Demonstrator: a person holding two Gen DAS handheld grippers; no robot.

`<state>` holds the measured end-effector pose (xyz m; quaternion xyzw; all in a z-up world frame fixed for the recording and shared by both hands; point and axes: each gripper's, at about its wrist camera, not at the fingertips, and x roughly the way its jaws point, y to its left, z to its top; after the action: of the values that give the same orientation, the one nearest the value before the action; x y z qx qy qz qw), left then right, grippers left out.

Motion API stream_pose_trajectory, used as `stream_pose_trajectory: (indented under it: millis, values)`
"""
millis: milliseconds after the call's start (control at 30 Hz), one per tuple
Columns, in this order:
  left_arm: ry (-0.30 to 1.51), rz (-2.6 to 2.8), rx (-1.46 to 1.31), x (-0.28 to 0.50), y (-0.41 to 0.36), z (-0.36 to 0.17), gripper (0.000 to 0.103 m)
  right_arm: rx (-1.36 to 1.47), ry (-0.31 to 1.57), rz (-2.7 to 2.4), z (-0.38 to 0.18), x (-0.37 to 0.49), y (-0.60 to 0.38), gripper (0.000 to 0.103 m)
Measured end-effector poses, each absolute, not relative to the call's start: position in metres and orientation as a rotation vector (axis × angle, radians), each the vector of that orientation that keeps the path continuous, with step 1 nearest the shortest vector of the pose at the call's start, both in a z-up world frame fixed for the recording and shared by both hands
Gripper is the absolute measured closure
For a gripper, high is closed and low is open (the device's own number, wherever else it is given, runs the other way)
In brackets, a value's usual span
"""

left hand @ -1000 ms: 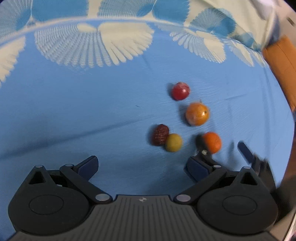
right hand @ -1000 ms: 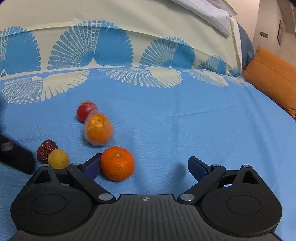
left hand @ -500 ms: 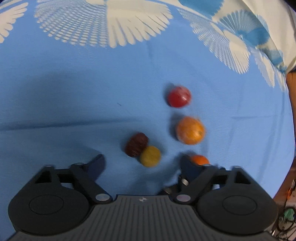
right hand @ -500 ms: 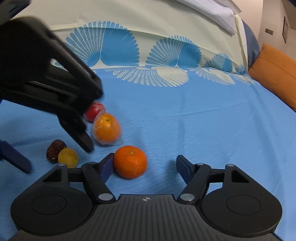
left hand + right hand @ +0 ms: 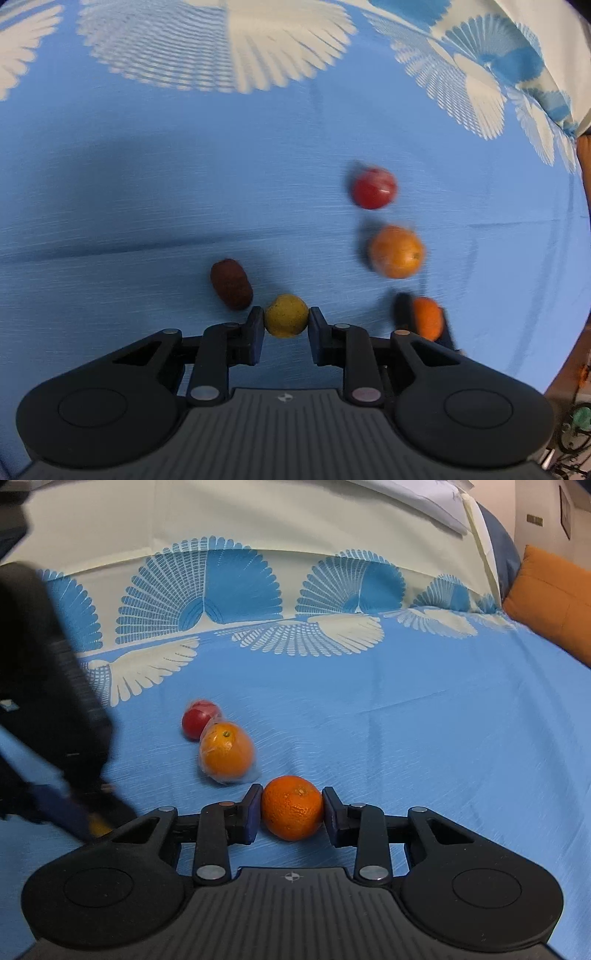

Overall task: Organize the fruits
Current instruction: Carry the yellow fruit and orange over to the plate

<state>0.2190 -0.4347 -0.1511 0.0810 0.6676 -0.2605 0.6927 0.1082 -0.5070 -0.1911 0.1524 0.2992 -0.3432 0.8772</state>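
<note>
Several fruits lie on a blue bedsheet (image 5: pixel 147 221). My left gripper (image 5: pixel 286 320) is shut on a small yellow fruit (image 5: pixel 286 320), with a dark red date (image 5: pixel 231 283) just to its left. My right gripper (image 5: pixel 291 806) is shut on a mandarin (image 5: pixel 291 806), which also shows in the left wrist view (image 5: pixel 426 318). A wrapped orange (image 5: pixel 396 252) (image 5: pixel 226 752) and a red fruit (image 5: pixel 373 188) (image 5: pixel 197 718) lie farther away. The left gripper's body (image 5: pixel 48 709) fills the left of the right wrist view.
An orange cushion (image 5: pixel 554 598) lies at the far right. The cream and blue patterned part of the cover (image 5: pixel 240 583) rises behind the fruits. The bed's right edge (image 5: pixel 576 295) is near the mandarin.
Both grippers have closed from open: the left moved forward over the yellow fruit and shut on it, the right shut on the mandarin.
</note>
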Motion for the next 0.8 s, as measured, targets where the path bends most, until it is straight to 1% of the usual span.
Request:
stream_pose_trajectory:
  millis: [133,300,400,500,533,600,667,800]
  values:
    - [1.429,-0.595,0.241,0.209,-0.403,-0.138,0.076,0.325,0.605,-0.736,-0.189,0.105,-0.507,0.067]
    - [1.384,-0.603,0.285,0.192,-0.355,-0.114,0.076,0.279,0.527,-0.845,-0.179,0.094,-0.505,0.067]
    - [1.333,-0.599,0.332,0.18,-0.32,-0.1,0.075,0.279,0.544,-0.87,-0.173,0.087,-0.5,0.067]
    - [1.266,-0.62,0.449,0.169,-0.297,-0.101,0.075,0.264,0.578,-0.855,-0.168,0.084,-0.489,0.067]
    - [1.26,-0.596,0.488,0.168,-0.291,-0.103,0.075,0.259,0.584,-0.853,-0.166,0.082,-0.484,0.067]
    - [1.291,-0.57,0.461,0.166,-0.275,-0.1,0.076,0.268,0.58,-0.843,-0.156,0.073,-0.473,0.067]
    - [1.274,-0.574,0.422,0.161,-0.258,-0.084,0.075,0.274,0.566,-0.824,-0.14,0.059,-0.457,0.067]
    - [1.157,-0.6,0.412,0.136,-0.216,-0.037,0.075,0.272,0.523,-0.697,-0.099,0.021,-0.408,0.067]
